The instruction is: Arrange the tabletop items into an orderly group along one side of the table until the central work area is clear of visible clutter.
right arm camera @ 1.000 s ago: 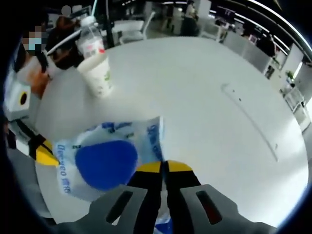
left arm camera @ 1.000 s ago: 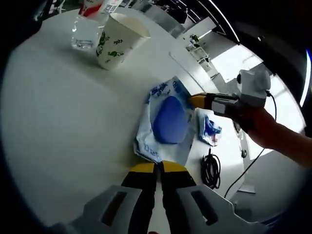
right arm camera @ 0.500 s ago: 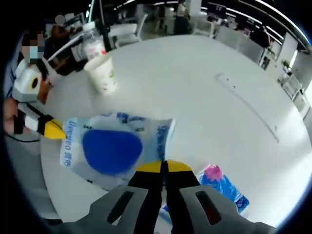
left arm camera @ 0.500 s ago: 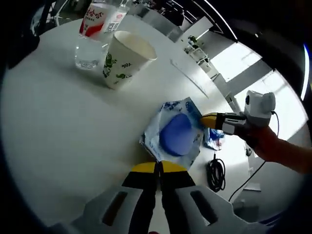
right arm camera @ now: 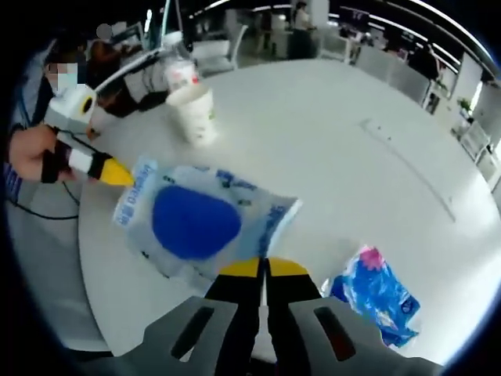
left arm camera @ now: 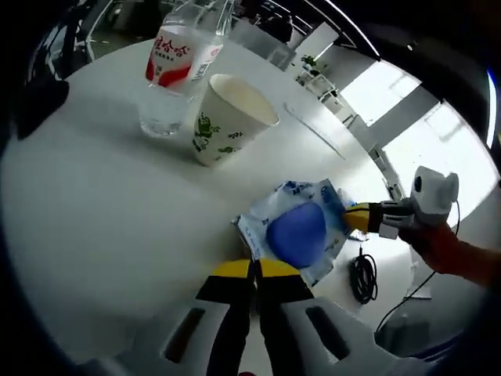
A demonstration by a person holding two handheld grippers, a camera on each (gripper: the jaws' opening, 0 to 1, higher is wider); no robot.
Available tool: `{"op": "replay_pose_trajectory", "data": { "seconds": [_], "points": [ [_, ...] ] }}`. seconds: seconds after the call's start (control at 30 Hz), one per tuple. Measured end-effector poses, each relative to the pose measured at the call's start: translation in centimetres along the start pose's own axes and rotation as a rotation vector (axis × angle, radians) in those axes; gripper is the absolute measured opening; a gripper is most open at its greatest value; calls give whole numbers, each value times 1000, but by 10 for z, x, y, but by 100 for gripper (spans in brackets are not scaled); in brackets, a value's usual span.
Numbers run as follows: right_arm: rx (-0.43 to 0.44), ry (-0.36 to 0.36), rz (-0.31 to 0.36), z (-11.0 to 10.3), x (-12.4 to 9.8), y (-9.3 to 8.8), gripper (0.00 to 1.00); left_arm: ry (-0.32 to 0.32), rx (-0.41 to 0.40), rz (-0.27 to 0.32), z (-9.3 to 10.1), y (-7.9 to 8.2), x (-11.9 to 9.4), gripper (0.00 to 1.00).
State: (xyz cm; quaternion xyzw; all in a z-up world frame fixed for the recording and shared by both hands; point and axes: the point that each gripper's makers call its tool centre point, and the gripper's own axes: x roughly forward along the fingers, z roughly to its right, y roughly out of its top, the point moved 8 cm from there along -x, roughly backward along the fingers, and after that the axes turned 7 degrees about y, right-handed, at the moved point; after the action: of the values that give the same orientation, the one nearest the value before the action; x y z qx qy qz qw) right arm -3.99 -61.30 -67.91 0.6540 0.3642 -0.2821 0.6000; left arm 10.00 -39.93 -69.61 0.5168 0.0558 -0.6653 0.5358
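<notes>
On table: I pinch wipes pack [left arm camera: 299, 233] between both grippers [left arm camera: 252, 269] [right arm camera: 262, 267], jaws narrow on its edges. Slide it level toward cup [left arm camera: 229, 117] (bottle [left arm camera: 175, 66] beside).

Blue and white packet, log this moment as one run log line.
left gripper: shut on packet | right gripper: shut on packet, opposite edge | paper cup beside water bottle | small blue pack apart

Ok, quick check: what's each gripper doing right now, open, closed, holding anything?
Left gripper: closed on the near edge of the blue-and-white packet.
Right gripper: closed on the opposite edge of the same packet.
</notes>
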Motion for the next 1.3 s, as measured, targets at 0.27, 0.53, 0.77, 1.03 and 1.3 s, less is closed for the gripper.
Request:
{"op": "replay_pose_trajectory", "data": {
  "seconds": [0.27, 0.53, 0.77, 1.03, 1.3],
  "points": [
    [28, 13, 6, -19, 3, -14, 0, 32, 9, 3, -15, 3, -3, 0],
    [68, 5, 26, -40, -2, -29, 1, 38, 55, 6, -19, 7, -5, 1],
    [186, -20, 74, -53, -6, -44, 2, 29, 119, -4, -22, 2, -7, 8],
    [228, -27, 85, -65, -9, -51, 8, -2, 114, -4, -26, -6, -16, 11],
    [277, -42, 125, -67, -15, -54, 13, -25, 98, 3, -34, -11, -26, 13]
  ]
}}
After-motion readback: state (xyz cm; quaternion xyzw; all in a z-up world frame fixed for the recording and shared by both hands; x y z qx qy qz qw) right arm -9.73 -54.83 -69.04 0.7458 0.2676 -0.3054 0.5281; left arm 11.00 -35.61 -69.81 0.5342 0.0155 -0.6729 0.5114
